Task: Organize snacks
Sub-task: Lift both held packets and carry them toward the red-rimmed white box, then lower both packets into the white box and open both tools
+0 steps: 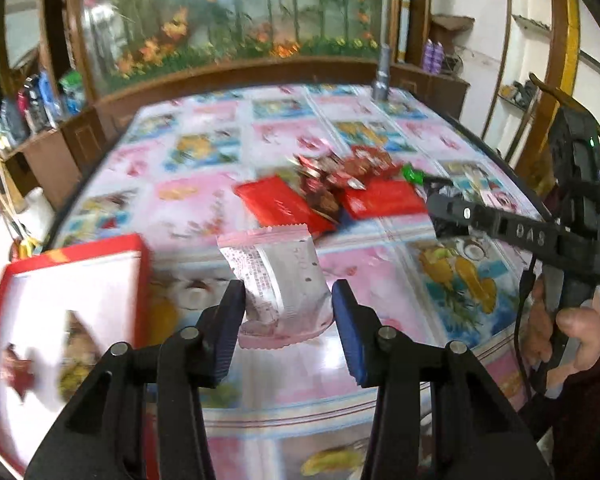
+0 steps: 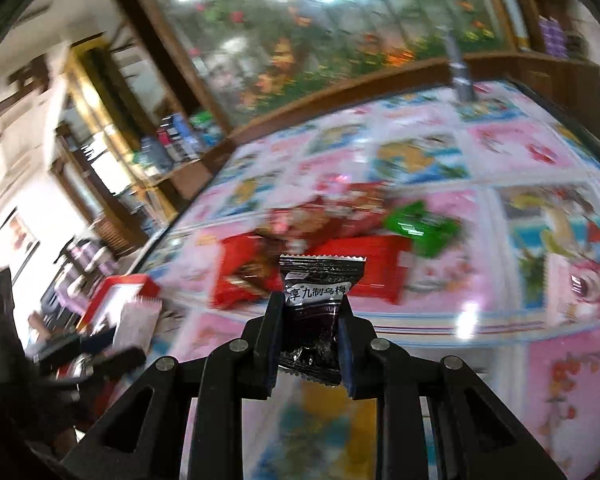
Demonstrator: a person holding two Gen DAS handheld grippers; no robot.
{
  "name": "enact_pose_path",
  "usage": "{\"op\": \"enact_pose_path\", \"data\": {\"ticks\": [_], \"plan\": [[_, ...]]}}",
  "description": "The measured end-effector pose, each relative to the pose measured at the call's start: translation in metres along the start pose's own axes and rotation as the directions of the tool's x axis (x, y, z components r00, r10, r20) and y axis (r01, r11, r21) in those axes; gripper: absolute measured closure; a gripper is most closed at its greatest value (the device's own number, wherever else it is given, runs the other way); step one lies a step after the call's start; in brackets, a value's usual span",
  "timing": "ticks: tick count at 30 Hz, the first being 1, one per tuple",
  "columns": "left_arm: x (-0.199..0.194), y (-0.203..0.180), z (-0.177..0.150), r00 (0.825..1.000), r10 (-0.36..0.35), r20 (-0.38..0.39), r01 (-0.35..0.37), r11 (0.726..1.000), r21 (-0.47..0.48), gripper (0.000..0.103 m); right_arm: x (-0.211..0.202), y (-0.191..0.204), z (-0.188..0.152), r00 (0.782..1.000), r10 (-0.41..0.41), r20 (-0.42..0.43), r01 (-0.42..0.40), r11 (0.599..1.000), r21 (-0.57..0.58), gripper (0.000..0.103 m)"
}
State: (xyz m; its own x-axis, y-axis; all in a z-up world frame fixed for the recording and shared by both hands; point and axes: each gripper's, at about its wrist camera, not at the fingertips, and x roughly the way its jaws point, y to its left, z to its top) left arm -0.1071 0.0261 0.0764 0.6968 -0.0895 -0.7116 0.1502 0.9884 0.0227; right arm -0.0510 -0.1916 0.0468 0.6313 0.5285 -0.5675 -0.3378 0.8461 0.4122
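My left gripper (image 1: 288, 286) is shut on a pink-and-white snack packet (image 1: 276, 276), lifted above the table. To its left lies a red box (image 1: 72, 248) with a white inside and a few sweets (image 1: 16, 376) in it. My right gripper (image 2: 311, 302) is shut on a small black packet (image 2: 320, 280) with white characters; in the left wrist view this gripper (image 1: 448, 216) hovers at the right of the snack pile (image 1: 340, 176). The pile holds two red packets (image 1: 276, 204), dark red sweets and a green candy (image 2: 420, 224). The right wrist view also shows the red box (image 2: 124, 284).
The table carries a glossy pink-and-blue patterned cloth (image 1: 204, 152). A grey metal cylinder (image 1: 381, 80) stands at its far edge, before a wooden cabinet with a flower scene (image 1: 236, 20). A person's hand (image 1: 572, 332) holds the right gripper's handle. Shelves with clutter (image 2: 172, 140) stand to the left.
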Motion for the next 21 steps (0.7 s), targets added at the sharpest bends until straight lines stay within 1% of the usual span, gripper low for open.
{"op": "enact_pose_path", "data": {"ticks": [2,4,5,7,8,11,15,17,21], "plan": [[-0.011,0.015,-0.001,0.999,0.041,0.024,-0.040,0.999,-0.015,0.060,0.005,0.018,-0.002,0.998,0.057,-0.003,-0.057,0.998,-0.010,0.079],[-0.022,0.033,-0.004,0.995,0.094,0.046,-0.092,0.995,-0.035,0.060,0.021,0.040,-0.003,0.991,0.131,-0.034,-0.131,0.991,0.002,0.079],[-0.028,0.043,-0.006,0.991,0.118,0.056,-0.115,0.992,-0.049,0.060,0.026,0.049,-0.004,0.987,0.154,-0.045,-0.154,0.988,0.001,0.079],[-0.038,0.060,-0.010,0.983,0.166,0.075,-0.161,0.984,-0.072,0.060,0.042,0.081,-0.007,0.977,0.202,-0.071,-0.204,0.978,-0.030,0.079],[-0.044,0.071,-0.013,0.976,0.199,0.085,-0.192,0.978,-0.085,0.060,0.047,0.093,-0.007,0.972,0.220,-0.080,-0.224,0.974,-0.044,0.079],[-0.056,0.099,-0.023,0.959,0.265,0.098,-0.252,0.959,-0.125,0.060,0.064,0.146,-0.012,0.945,0.301,-0.126,-0.314,0.945,-0.094,0.079],[-0.065,0.129,-0.038,0.944,0.315,0.100,-0.295,0.939,-0.175,0.060,0.079,0.203,-0.022,0.924,0.339,-0.175,-0.367,0.915,-0.166,0.079],[-0.068,0.141,-0.043,0.936,0.337,0.101,-0.315,0.931,-0.187,0.060,0.083,0.221,-0.026,0.915,0.355,-0.194,-0.389,0.904,-0.180,0.079],[-0.070,0.155,-0.053,0.924,0.370,0.100,-0.344,0.916,-0.206,0.060,0.089,0.244,-0.036,0.908,0.352,-0.229,-0.399,0.893,-0.208,0.079]]}}
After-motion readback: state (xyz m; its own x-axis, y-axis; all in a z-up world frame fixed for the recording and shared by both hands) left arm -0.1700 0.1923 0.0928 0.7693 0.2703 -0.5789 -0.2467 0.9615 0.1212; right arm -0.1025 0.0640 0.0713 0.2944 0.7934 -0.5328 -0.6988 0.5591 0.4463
